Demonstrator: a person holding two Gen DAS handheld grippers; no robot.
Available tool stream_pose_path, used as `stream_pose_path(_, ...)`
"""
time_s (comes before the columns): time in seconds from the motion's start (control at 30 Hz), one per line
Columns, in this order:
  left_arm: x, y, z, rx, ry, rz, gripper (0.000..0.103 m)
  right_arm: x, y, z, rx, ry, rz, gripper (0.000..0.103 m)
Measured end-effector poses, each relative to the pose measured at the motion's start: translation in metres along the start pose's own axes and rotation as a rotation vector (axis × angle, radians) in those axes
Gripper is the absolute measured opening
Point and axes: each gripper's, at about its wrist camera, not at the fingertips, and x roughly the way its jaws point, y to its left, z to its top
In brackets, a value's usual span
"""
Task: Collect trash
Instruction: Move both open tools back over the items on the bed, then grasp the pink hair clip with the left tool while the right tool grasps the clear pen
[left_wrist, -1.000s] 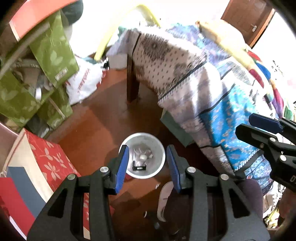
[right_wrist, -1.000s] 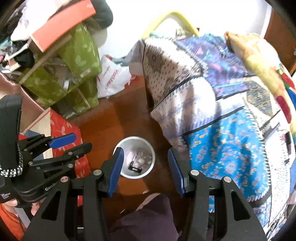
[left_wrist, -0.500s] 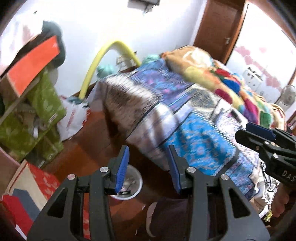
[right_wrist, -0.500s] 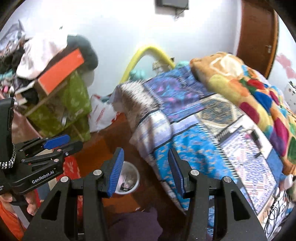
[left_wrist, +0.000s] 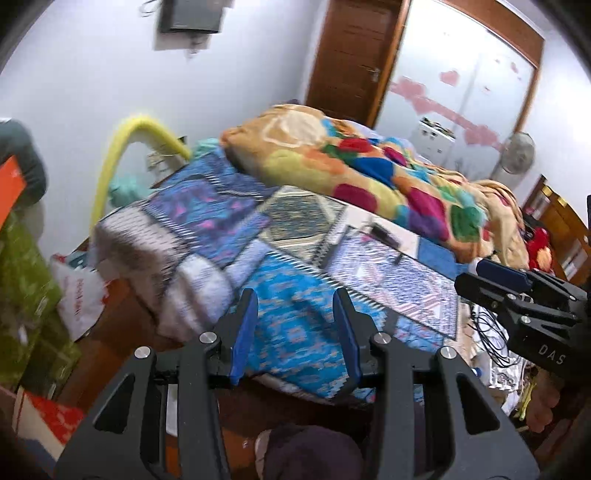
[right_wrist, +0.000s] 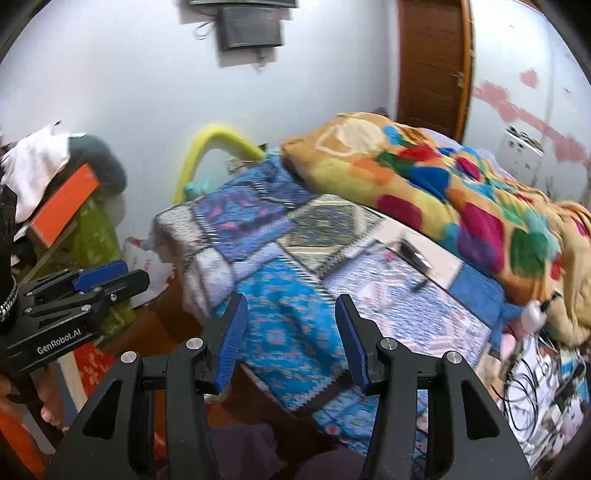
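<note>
Swung up and away from the floor bin, out of both views now; bed filling the space ahead instead. Left gripper and right gripper both part-open, jaws empty, nothing pinched.

Ahead of and beyond the right gripper, slightly to its right: small dark flat item lying on the patchwork bedspread, long axis running diagonally away to the right, likely the next piece of trash, though too blurred to name. Same item in the left view, farther off and up-right of the left gripper. Right gripper judged the nearer; a forward reach with the jaws turned across that long axis looks needed.

Soft, uneven cloth underneath. Bright blanket heaped beyond, cables off to the right, white wall and brown door behind.
</note>
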Motion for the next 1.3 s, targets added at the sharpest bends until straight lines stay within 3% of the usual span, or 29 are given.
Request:
stream_pose_path(0.37, 0.08, -0.07, 0.024, 0.062, 0.044, -0.089, 0.042, 0.021, -0.1, -0.014, 0.139, 0.051, -0.141, 0.046)
stream_pose_path(0.77, 0.198, -0.094, 0.052, 0.142, 0.121, -0.078, 0.041, 0.101, -0.173, -0.022, 0.315, 0.154, -0.14, 0.046)
stream_pose_path(0.93, 0.25, -0.093, 0.055, 0.14, 0.168, -0.073, 0.041, 0.144, -0.188, -0.023, 0.347, 0.202, -0.137, 0.046)
stream_pose_path(1.3, 0.309, -0.089, 0.049, 0.128, 0.208, -0.07, 0.041, 0.215, -0.194, -0.012, 0.377, 0.22, -0.16, 0.046)
